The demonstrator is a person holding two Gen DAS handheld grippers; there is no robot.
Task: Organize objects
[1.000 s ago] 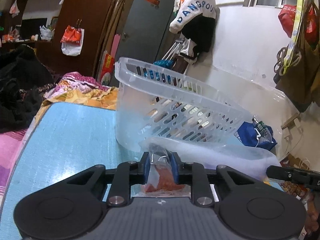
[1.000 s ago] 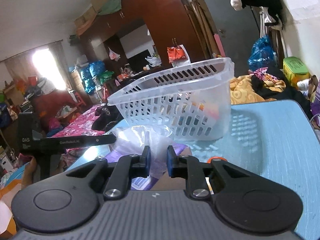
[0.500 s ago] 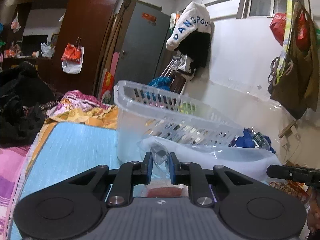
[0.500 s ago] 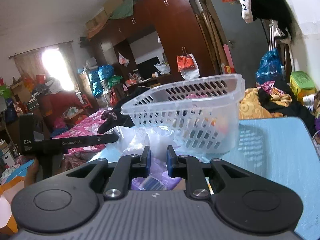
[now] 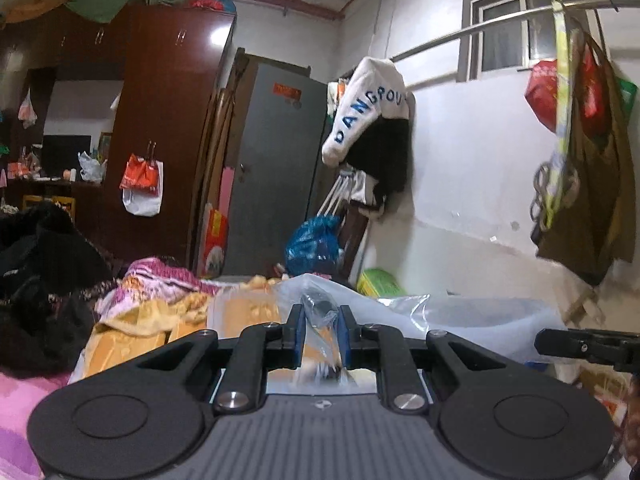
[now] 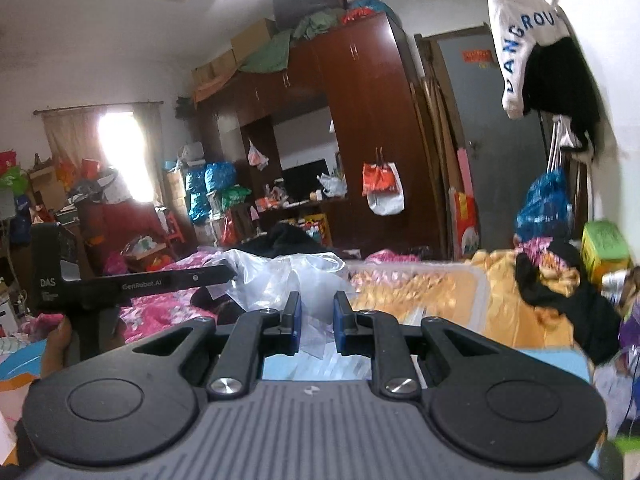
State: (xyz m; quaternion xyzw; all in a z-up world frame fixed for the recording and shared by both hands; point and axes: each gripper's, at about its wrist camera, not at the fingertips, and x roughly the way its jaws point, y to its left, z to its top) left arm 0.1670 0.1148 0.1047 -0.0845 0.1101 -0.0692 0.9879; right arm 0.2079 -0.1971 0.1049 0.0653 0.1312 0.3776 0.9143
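I hold one clear plastic bag (image 5: 460,312) stretched between my two grippers, raised above a blue surface (image 6: 532,356). My left gripper (image 5: 320,334) has its blue pads pinched together on one edge of the bag, with crinkled film and something dark bunched between them. My right gripper (image 6: 314,322) is likewise clamped on the opposite edge, thin film pressed between its pads. From the right wrist view, the bag billows white and translucent ahead of my fingers, and my left gripper reaches it from the side. Just beyond, a clear plastic basket (image 6: 472,280) shows its rim, blurred. Behind lie rumpled orange and pink bedding (image 5: 160,300) and a dark wooden wardrobe (image 6: 360,120).
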